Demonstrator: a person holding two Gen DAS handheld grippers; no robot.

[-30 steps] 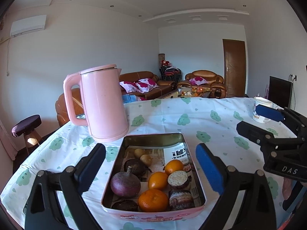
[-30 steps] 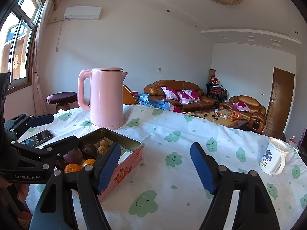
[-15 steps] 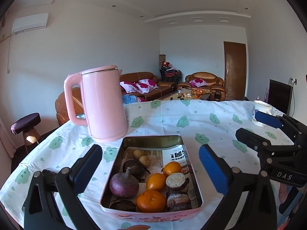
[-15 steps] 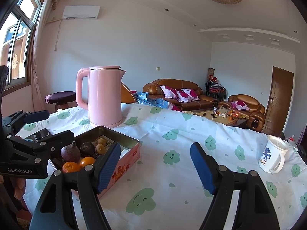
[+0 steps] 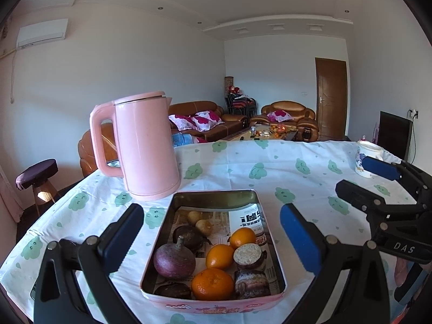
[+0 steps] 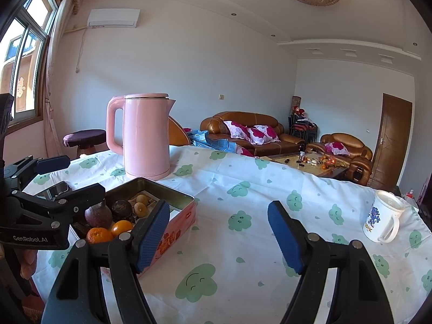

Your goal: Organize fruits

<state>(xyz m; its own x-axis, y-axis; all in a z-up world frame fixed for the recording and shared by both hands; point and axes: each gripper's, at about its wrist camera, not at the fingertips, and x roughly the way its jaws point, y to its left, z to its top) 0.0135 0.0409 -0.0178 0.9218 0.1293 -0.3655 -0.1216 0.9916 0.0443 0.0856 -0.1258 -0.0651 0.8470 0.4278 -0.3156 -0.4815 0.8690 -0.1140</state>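
Hovering just above the near end of the pink tin [image 5: 266,217], the left gripper [image 5: 212,233] has its jaws spread as wide as they go, one pad on each side of the tin and nothing held between them; inside the tin, on printed paper, lie three oranges [image 5: 212,283], a purple round root with a stalk [image 5: 174,260] at about 9 o'clock from the middle orange, two small brown fruits [image 5: 203,227] toward 12 o'clock, a cut piece with a pale face [image 5: 247,253] at 3 o'clock, and some dark lumps I cannot name; the pink kettle [image 5: 147,145] stands upright on the tablecloth [image 5: 297,186] just beyond the tin's far left corner, at roughly 11 o'clock; the right gripper [image 6: 218,233] hangs over bare cloth with its jaws moderately apart and empty, the tin at its 9 o'clock; the white mug [image 6: 382,217] sits well apart at its 3 o'clock, handle turned toward the camera side.
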